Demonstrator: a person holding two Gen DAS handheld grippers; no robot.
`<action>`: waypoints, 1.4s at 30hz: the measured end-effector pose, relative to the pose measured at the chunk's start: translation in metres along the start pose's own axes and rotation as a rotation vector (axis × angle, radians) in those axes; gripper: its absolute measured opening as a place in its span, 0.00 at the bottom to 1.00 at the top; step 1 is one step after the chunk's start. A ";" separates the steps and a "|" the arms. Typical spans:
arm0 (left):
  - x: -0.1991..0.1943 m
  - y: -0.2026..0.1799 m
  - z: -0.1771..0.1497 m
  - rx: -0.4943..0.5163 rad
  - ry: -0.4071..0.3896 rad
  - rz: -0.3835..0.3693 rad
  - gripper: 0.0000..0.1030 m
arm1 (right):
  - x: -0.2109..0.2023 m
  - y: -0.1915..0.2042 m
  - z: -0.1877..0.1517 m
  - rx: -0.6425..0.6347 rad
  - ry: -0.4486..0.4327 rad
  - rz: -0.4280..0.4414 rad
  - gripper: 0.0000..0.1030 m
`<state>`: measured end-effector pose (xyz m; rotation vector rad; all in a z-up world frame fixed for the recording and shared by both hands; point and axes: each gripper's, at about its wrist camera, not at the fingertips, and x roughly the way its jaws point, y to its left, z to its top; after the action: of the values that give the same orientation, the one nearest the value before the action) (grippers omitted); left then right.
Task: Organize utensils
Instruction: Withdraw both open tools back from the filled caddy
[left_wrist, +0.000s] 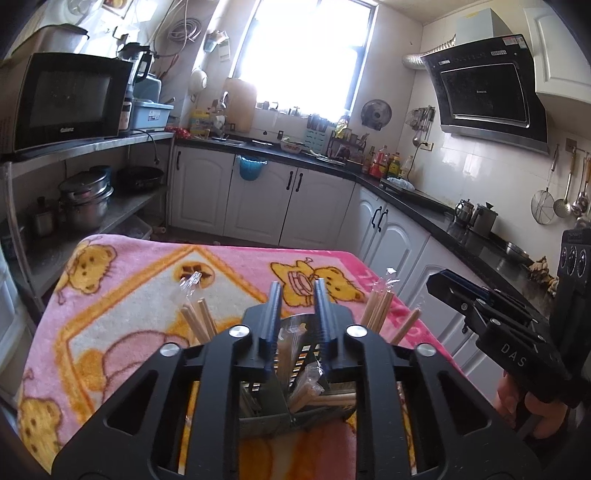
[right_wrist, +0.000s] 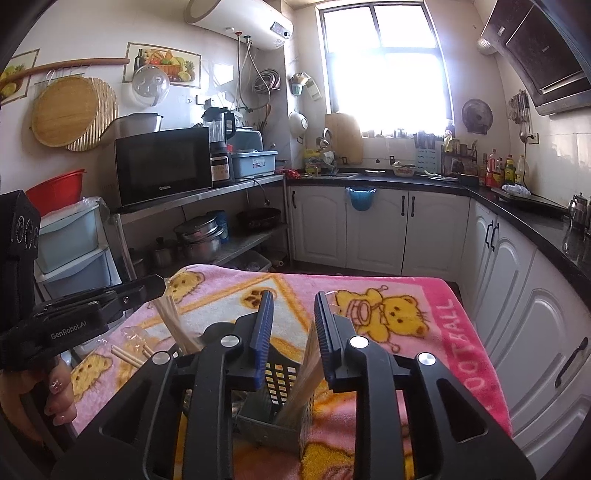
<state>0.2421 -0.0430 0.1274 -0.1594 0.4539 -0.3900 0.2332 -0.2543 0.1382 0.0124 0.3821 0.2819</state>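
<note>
A dark perforated utensil holder (left_wrist: 308, 356) (right_wrist: 279, 373) stands on a pink bear-print blanket (left_wrist: 129, 291) (right_wrist: 410, 295). Wooden chopsticks in clear wrappers (left_wrist: 197, 319) stick up from it, more on its right side (left_wrist: 376, 312). My left gripper (left_wrist: 297, 295) hovers just above the holder, jaws a little apart with nothing pressed between the pads. My right gripper (right_wrist: 293, 314) is over the same holder, also slightly open. A wrapped chopstick bundle (right_wrist: 308, 373) leans beside its right finger inside the holder. Loose chopsticks (right_wrist: 127, 356) lie on the blanket at the left.
The right gripper's black frame (left_wrist: 513, 332) fills the right edge of the left wrist view, with a hand (left_wrist: 535, 410) under it. White cabinets (right_wrist: 517, 280) run along the right. A steel shelf holds a microwave (right_wrist: 162, 166) and pots (right_wrist: 201, 236).
</note>
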 end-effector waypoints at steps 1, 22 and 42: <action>-0.001 0.000 0.000 -0.001 -0.001 0.001 0.17 | -0.001 -0.001 -0.001 0.000 0.000 -0.001 0.26; -0.045 0.004 0.007 -0.041 -0.021 -0.001 0.66 | -0.037 0.009 -0.015 -0.031 0.020 0.004 0.49; -0.088 0.007 -0.034 -0.053 0.025 0.002 0.90 | -0.070 0.025 -0.056 -0.015 0.075 0.031 0.70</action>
<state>0.1561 -0.0038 0.1309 -0.2053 0.4897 -0.3783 0.1433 -0.2518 0.1135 -0.0073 0.4542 0.3160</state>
